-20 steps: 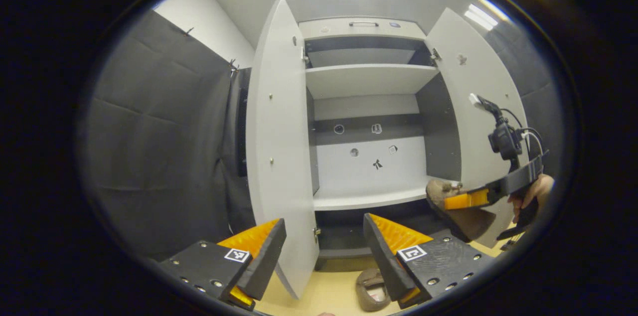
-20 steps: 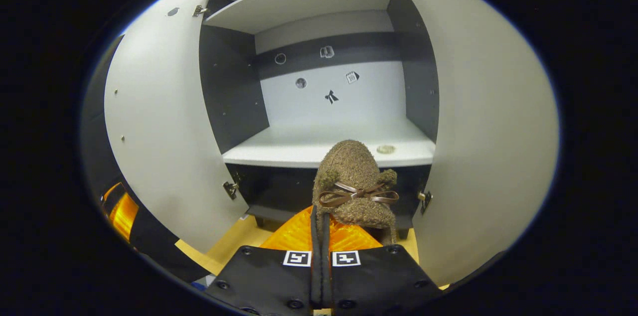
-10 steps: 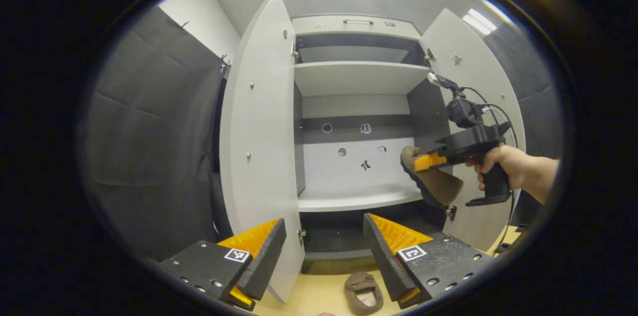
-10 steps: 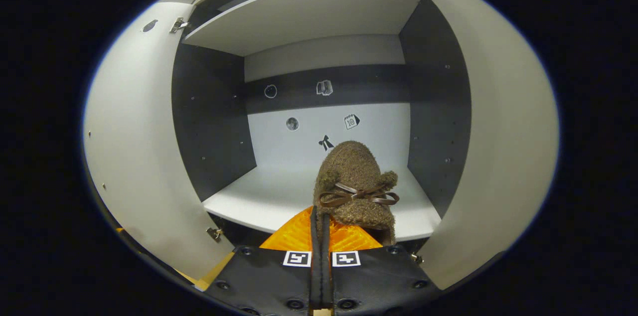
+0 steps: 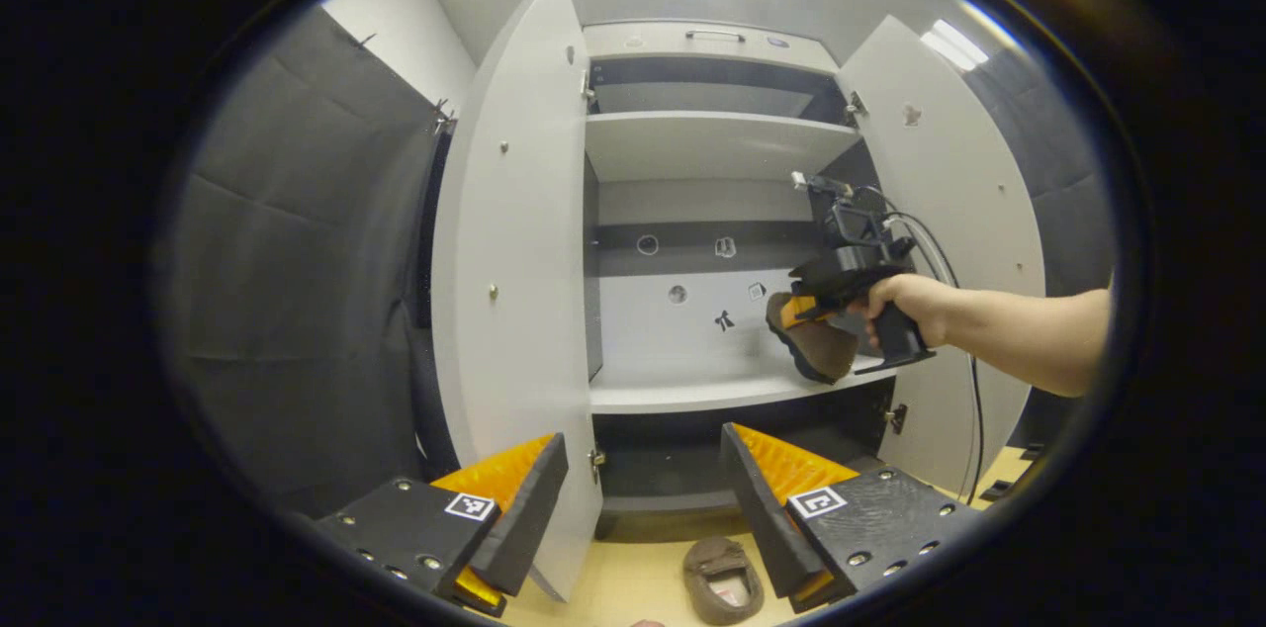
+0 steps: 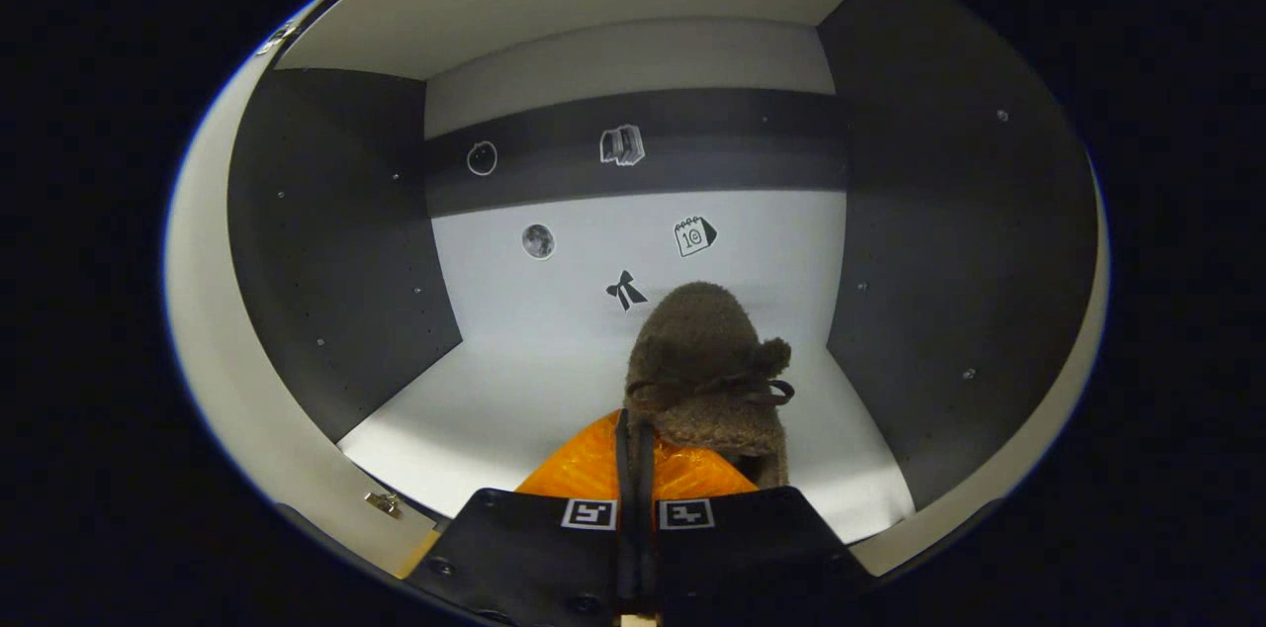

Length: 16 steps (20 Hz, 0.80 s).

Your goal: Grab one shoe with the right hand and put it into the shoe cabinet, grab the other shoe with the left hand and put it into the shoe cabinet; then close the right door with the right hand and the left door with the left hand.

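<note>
A fuzzy brown slipper with a thin brown bow (image 6: 707, 365) hangs pinched at its heel rim between the pressed-together fingers of the right gripper (image 6: 633, 444), its long axis running straight ahead with the toe aimed at the back panel of the open white-and-grey shoe cabinet (image 6: 633, 311), above the white middle shelf (image 6: 495, 409). In the left gripper view, the same slipper (image 5: 813, 345) tilts toe-down just over that shelf's front edge (image 5: 692, 395), held by a bare hand (image 5: 905, 296) on the right gripper's grip. Small stickers dot the back panel: a ring, a book, a moon, a calendar page and a bow (image 6: 624, 291); their print is too small to read. The left gripper (image 5: 643, 469) hangs low with its fingers spread wide, holding nothing. The second brown slipper (image 5: 722, 580) lies on the tan floor (image 5: 633, 587) before the cabinet, between the open left door (image 5: 514, 291) and open right door (image 5: 949, 202).
</note>
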Each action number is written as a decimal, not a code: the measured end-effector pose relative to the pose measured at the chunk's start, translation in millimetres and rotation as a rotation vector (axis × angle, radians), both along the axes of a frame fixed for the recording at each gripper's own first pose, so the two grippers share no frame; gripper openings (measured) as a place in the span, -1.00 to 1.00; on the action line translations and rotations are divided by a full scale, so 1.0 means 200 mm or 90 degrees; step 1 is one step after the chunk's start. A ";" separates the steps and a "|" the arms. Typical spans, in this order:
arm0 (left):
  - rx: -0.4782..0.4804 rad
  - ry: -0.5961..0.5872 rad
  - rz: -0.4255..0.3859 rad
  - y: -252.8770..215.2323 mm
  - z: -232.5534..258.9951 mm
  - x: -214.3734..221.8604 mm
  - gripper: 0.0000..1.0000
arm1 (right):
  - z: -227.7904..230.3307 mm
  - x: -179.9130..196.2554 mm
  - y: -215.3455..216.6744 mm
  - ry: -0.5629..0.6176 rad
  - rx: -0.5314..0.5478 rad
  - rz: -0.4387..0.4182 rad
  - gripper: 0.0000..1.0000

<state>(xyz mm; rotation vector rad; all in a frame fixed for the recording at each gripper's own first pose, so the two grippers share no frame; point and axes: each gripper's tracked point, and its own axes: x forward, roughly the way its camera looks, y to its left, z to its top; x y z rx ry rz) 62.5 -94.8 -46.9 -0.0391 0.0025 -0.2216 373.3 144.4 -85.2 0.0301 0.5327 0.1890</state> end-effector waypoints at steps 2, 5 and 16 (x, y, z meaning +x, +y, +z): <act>-0.001 0.002 -0.004 0.00 -0.01 0.00 0.82 | -0.04 0.07 0.01 0.024 -0.013 0.000 -0.97; 0.000 0.001 -0.013 -0.02 0.00 0.00 0.82 | -0.09 0.11 0.05 0.064 -0.009 0.010 -0.95; 0.008 0.002 -0.029 -0.07 -0.02 0.00 0.96 | 0.16 -0.10 0.07 -0.003 0.021 0.054 0.73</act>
